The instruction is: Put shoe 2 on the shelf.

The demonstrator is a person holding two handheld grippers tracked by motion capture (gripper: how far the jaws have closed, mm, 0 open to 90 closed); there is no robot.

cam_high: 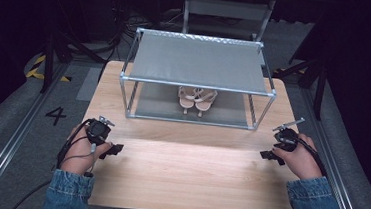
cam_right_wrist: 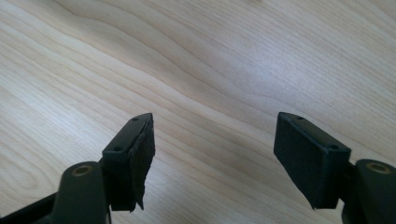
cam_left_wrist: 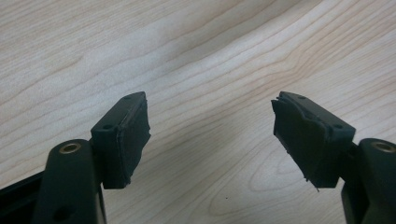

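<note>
Both grippers were gaping wide with nothing in them. The left gripper [cam_high: 115, 150] sat low over the table [cam_high: 188, 175] near its left edge, and the right gripper [cam_high: 270, 155] hovered by the right edge. The sandals [cam_high: 197, 99] were well off, paired on the rack's [cam_high: 199, 60] bottom shelf.

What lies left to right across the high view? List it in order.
Left gripper → pair of pale sandals on the lower shelf of the metal rack → right gripper, both grippers open over the wooden table.
</note>
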